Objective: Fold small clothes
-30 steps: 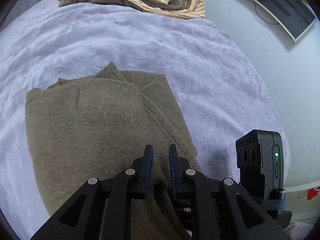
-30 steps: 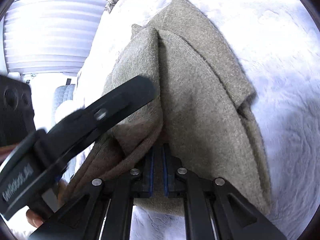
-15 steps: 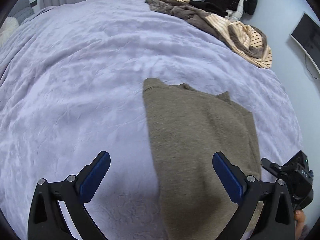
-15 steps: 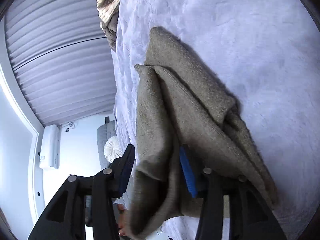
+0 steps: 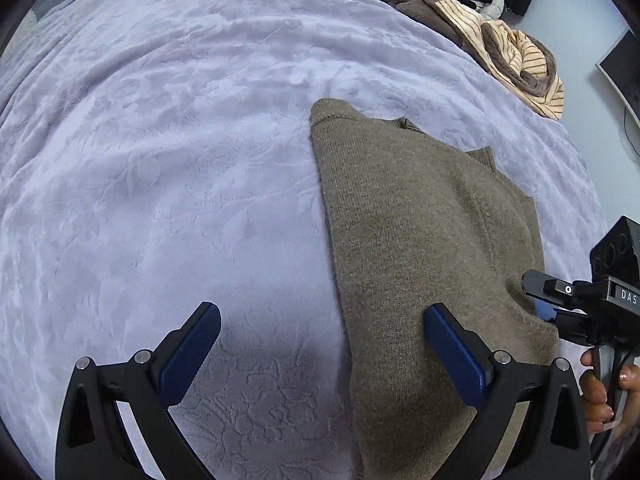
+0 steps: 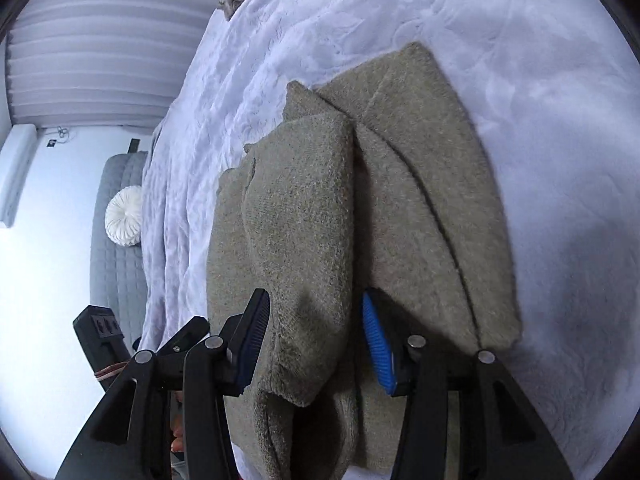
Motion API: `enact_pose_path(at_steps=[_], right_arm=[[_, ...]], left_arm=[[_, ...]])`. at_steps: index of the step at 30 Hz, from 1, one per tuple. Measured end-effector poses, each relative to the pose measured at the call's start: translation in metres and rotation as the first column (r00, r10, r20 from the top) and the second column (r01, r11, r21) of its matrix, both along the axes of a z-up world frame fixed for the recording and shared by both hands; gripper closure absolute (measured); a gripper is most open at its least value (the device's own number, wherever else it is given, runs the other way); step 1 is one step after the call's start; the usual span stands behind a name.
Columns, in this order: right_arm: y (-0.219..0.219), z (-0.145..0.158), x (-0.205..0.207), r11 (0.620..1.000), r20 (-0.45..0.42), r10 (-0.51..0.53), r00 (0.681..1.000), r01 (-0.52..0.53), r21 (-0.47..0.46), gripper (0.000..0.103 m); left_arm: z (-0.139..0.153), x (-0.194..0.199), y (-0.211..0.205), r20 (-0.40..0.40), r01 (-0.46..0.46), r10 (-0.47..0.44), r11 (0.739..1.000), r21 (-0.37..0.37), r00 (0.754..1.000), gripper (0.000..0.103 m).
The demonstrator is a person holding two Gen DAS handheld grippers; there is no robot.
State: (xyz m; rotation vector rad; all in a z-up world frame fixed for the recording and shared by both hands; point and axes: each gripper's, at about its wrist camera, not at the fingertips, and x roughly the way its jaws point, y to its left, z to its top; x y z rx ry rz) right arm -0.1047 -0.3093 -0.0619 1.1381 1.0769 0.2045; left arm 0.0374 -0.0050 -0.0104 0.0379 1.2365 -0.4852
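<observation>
Lavender embossed bedspread (image 5: 168,168); grey pleated curtain (image 6: 100,40); grey padded headboard (image 6: 116,240) (round white cushion (image 6: 125,221) against it); pale walls.

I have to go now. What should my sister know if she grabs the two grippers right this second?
Left gripper: open, empty, above the sweater's left edge.
Right gripper: open, with a sweater fold between its pads, not pinched.
The olive sweater lies folded on the lilac blanket.
Left: tidy it, then fold the pile of clothes at the far edge.
</observation>
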Motion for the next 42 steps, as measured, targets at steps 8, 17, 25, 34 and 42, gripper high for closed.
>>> enact_pose_path(at_steps=[8, 17, 25, 34, 42], right_arm=[[0.013, -0.002, 0.046, 0.993, 0.032, 0.101, 0.994, -0.099, -0.066, 0.06], [-0.002, 0.084, 0.03, 0.981, 0.27, 0.124, 0.955, -0.078, -0.176, 0.089], [-0.053, 0.015, 0.003, 0.958, 0.02, 0.05, 0.999, -0.042, -0.284, 0.089], [-0.056, 0.035, -0.009, 0.871, -0.007, 0.011, 1.0, -0.013, -0.492, 0.085], [-0.066, 0.079, -0.04, 0.825, 0.009, -0.049, 0.999, 0.045, -0.564, 0.086]], left_arm=[[-0.003, 0.003, 0.008, -0.011, -0.015, 0.015, 1.0, -0.017, 1.0, 0.001], [0.026, -0.002, -0.019, 0.053, 0.067, -0.065, 0.997, -0.034, 0.996, 0.001], [-0.015, -0.01, -0.069, -0.004, 0.173, -0.173, 0.984, 0.034, 0.985, 0.001], [0.003, -0.012, -0.053, 0.051, 0.146, -0.15, 0.987, 0.073, 0.987, 0.001], [0.009, -0.006, -0.032, 0.078, 0.094, -0.102, 0.99, 0.106, 0.992, 0.001]])
